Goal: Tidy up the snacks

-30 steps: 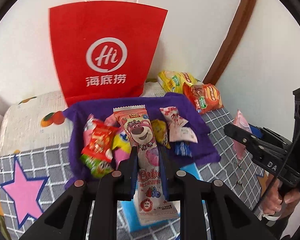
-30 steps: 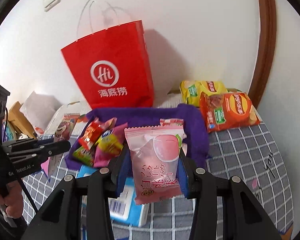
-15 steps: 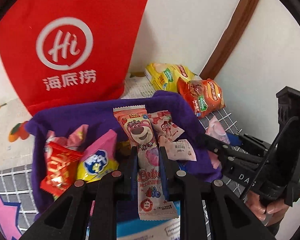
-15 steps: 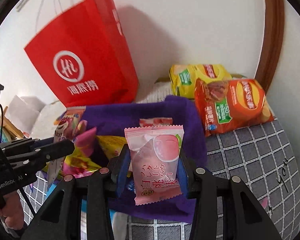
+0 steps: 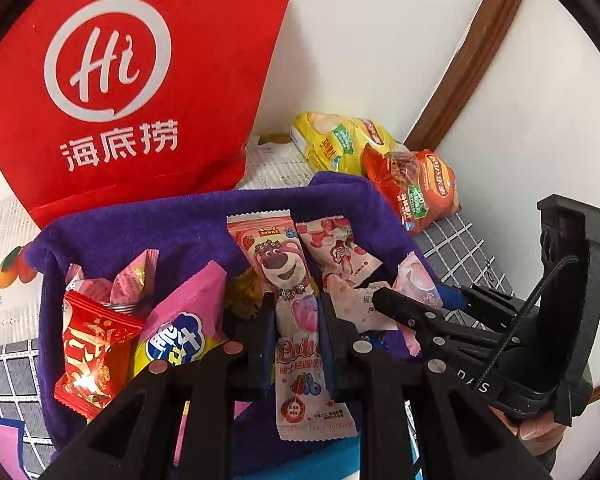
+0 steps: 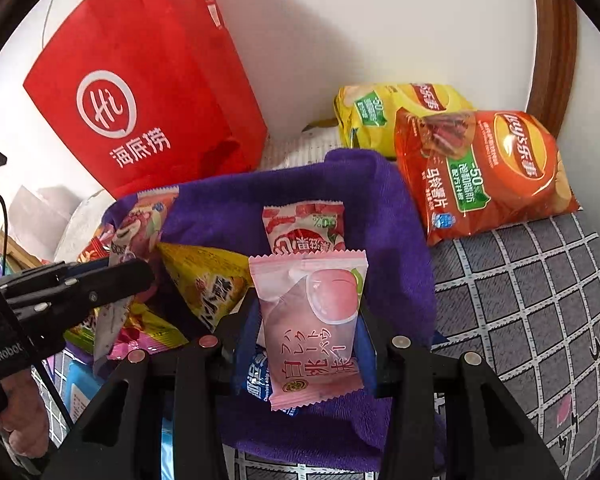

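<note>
- Left wrist view, left of frame: soft purple fabric basket [image 5: 204, 216] already has several snacks in it. Red foil candy packet [image 5: 88, 352] and pink-and-yellow wafer packet [image 5: 180, 336] sit in its left part.
- Centre: left gripper [image 5: 296, 320] is clamped tight on a long pink bear-print snack bar wrapper [image 5: 288, 280], held upright over the basket's inside, not let go yet.
- Right of centre in the same view: white-and-red strawberry-print packet [image 5: 336, 248] already lies in the basket against the back wall.
- Upper right: yellow chip bag [image 5: 332, 140] and orange chip bag [image 5: 416, 188] lie outside the basket on the grey checked cloth [image 5: 460, 236], touching each other, untouched so far.
- Right wrist view, left of frame: big red paper shopping bag with white logo [image 6: 140, 112] stands behind the basket against the wall; a yellow-and-black snack packet [image 6: 208, 284] lies inside the basket.
- Centre: right gripper [image 6: 306, 340] is closed narrow on a pale pink peach-print pouch [image 6: 312, 320], over the basket's near right part, not released.
- Judgement: well along. Small snacks mostly binned, two more about to drop.
- Left to do: release both packets; chip bags probably still need a place. Blue box at lower left edge is partly hidden, can't tell if it counts.
</note>
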The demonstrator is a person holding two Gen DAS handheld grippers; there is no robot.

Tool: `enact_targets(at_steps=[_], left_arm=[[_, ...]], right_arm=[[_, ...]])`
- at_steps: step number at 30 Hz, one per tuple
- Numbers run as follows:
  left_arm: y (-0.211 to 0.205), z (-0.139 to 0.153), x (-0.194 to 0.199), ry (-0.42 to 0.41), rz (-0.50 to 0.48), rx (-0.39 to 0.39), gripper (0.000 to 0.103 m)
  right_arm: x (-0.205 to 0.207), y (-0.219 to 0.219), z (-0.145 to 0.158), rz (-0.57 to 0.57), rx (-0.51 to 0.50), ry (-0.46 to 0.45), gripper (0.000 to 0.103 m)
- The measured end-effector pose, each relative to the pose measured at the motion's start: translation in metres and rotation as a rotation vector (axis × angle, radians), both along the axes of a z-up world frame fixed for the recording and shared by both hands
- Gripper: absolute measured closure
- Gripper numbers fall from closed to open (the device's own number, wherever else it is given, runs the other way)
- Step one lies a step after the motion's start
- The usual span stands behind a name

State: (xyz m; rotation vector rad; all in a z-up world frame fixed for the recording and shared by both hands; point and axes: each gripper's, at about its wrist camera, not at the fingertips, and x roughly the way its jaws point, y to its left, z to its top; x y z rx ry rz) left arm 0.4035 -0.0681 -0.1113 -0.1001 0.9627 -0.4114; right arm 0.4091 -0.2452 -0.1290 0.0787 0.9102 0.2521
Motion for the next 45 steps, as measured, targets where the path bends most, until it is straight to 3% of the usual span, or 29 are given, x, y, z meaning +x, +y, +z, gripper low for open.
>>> enact_targets(at_steps=[10, 12, 14, 17, 22, 28, 34, 36, 41, 45], left_arm=[[-0.001, -0.01, 0.006, 0.016, 0.011, 0.008, 0.084], [-0.001, -0.01, 0.005, 0.014, 0.013, 0.008, 0.084], [-0.001, -0.01, 0.005, 0.018, 0.009, 0.008, 0.083], [0.0, -0.007, 0.006, 0.022, 0.015, 0.004, 0.06], [0.006, 0.009, -0.002, -0.019, 0.021, -0.019, 0.049], [0.013, 0.034, -0.018, -0.062, 0.036, -0.008, 0.045], [0.029, 0.058, -0.063, -0.09, 0.051, -0.003, 0.041], [0.035, 0.066, -0.088, -0.096, 0.046, 0.003, 0.032], [0.052, 0.083, -0.153, -0.134, 0.053, -0.005, 0.026], [0.058, 0.09, -0.201, -0.162, 0.07, 0.029, 0.015]], right_arm=[[0.002, 0.003, -0.011, 0.005, -0.019, 0.011, 0.059], [0.002, 0.005, -0.01, 0.015, -0.028, 0.011, 0.054], [0.003, 0.008, -0.01, 0.025, -0.043, 0.005, 0.043], [0.0, 0.012, -0.005, 0.033, -0.063, -0.021, 0.035], [-0.006, 0.013, 0.011, 0.024, -0.057, -0.055, 0.03], [-0.03, 0.009, 0.041, -0.031, -0.047, -0.073, 0.03], [-0.078, 0.017, 0.076, -0.09, -0.12, -0.123, 0.03], [-0.098, 0.019, 0.085, -0.102, -0.107, -0.129, 0.03], [-0.153, 0.025, 0.101, -0.097, -0.025, -0.132, 0.03], [-0.205, 0.034, 0.11, -0.101, -0.044, -0.144, 0.027]])
